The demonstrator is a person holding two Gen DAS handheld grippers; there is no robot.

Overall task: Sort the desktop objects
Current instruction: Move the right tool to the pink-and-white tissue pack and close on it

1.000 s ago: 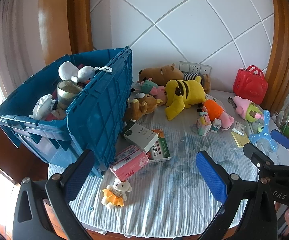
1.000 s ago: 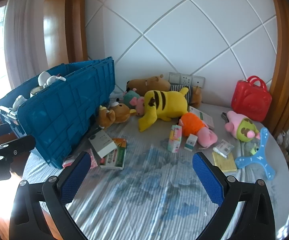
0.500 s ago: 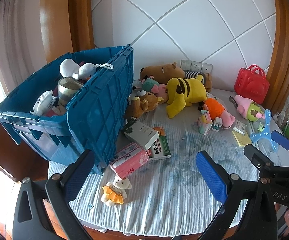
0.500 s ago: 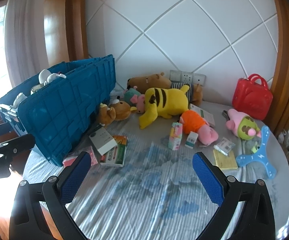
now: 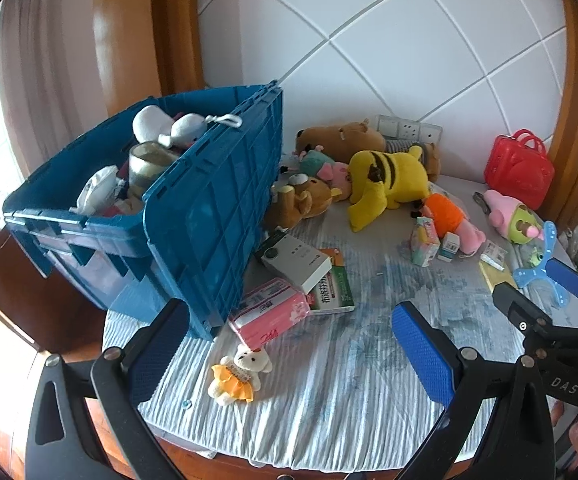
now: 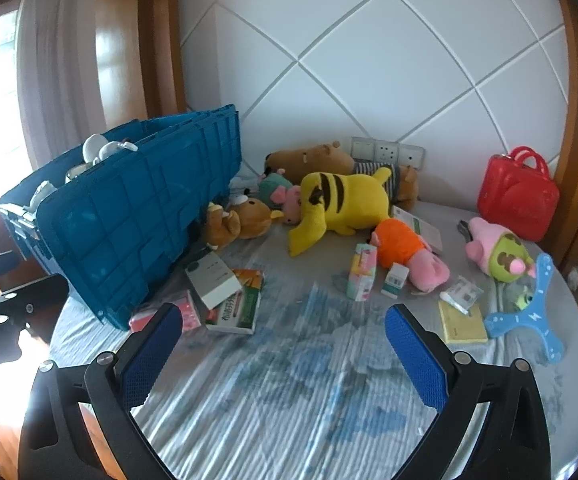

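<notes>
Nearest you, both grippers hang over the front of the cloth (image 6: 289,400) with jaws spread wide and nothing between them: your left gripper (image 5: 289,344) above the near-left corner, your right gripper (image 6: 281,352) above bare cloth at the middle. Just ahead of the left one lies a small bear (image 5: 239,374) in a yellow skirt, close to the cloth's front edge; a clumsy nudge there could, I judge, push it off the edge. Beyond it a pink pack (image 5: 269,312) sits against the crate (image 5: 209,216), with a white box (image 5: 295,260) lying partly on it and on a green box (image 5: 335,288). Grab the pack first and the white box will likely slide or tip. The crate itself leans on the things beside it, already holding toys and a jar, so pulling out what props it may let it shift. Farther on, to the right, stand a pastel carton (image 6: 363,272) and a tiny box (image 6: 395,280), easy to knock over with wide jaws, and a blue boomerang (image 6: 529,316) by a yellow pad (image 6: 461,322). At the back lie the yellow plush (image 6: 341,204), the brown plushes and a red case (image 6: 519,196); soft bodies may snag their neighbours when lifted
</notes>
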